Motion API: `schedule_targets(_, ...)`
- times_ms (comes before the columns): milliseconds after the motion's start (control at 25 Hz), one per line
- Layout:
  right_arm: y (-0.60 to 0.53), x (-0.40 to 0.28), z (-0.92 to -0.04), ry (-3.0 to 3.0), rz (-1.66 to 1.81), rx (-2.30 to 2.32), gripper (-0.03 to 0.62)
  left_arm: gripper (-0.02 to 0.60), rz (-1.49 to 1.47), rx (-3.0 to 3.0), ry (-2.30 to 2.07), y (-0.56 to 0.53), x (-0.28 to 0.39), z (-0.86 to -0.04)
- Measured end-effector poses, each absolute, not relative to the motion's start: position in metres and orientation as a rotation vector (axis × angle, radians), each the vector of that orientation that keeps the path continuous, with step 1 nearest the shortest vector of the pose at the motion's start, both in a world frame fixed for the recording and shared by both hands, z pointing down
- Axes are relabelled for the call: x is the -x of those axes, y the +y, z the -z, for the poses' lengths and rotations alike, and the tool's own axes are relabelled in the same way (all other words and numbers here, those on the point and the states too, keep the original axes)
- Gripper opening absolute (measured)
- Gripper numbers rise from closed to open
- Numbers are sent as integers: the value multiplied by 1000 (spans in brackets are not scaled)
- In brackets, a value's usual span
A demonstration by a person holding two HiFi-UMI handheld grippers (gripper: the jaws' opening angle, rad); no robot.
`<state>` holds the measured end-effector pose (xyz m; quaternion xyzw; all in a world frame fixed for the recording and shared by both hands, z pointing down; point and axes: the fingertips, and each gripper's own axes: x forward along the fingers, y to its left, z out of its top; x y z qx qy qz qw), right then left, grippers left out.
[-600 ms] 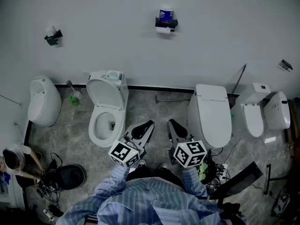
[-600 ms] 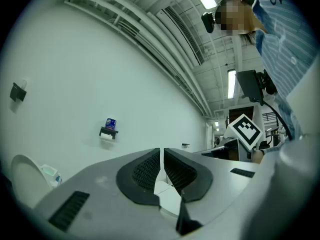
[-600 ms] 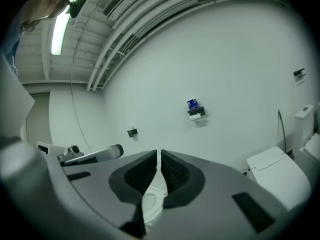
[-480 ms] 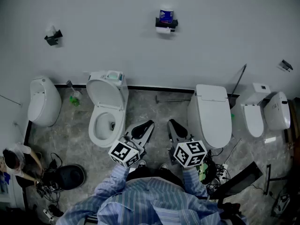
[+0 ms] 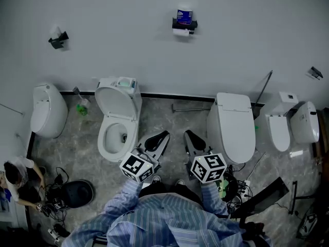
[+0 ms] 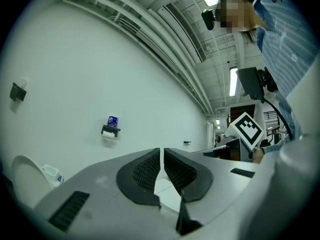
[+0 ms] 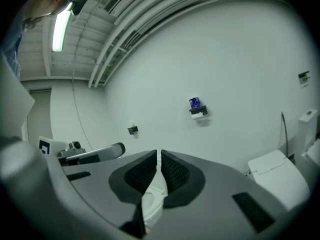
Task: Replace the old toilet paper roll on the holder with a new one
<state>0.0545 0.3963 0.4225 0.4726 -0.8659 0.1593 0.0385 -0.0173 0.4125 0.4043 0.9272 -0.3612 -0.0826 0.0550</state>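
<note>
Finds both grippers low and close to the body, over the floor (image 5: 175,121) between the open toilet (image 5: 118,122) and the closed toilet (image 5: 231,127). Records left gripper (image 5: 163,136) clenched on nothing, pads all but meeting; likewise right gripper (image 5: 188,135), clenched and empty. Places the holder (image 5: 183,24) high on the far wall (image 5: 103,45), well apart from both sets of jaws, ahead and upward. Notes 2 rolls there: new roll (image 5: 184,15) in blue wrap standing upright on top of the holder, long axis vertical; old roll (image 5: 180,32) hanging white beneath, axis apparently level along the wall, though too small to confirm. Judges the right gripper marginally nearer, with the holder almost in line with it. Calls for an approach and opened jaws before any grasp. Against the earlier frame, registers no real change in grippers or rolls; only a slight shift of the head view and a moved arm on the bystander (image 5: 15,176) at lower left.
</note>
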Motion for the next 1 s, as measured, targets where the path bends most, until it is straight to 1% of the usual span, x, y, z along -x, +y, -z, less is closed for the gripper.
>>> schedule_targets(160, 395, -46, -424, -2645, -379, -1425, 32, 11, 242, -2817, -1088, 408, 20, -409)
schedule_targets(440, 376, -33, -431, -2665, -496, -1465, 32, 11, 206, -2833, -1071, 393, 36, -415)
schedule_targets(680, 362, -27, -440, -2672, -675, -1560, 32, 11, -99, -3050, -1070, 386, 43, -430)
schedule_targets(1000, 334, -26, -457, -2593, -667, -1568, 32, 11, 7, -2948, -1000, 357, 46, -449)
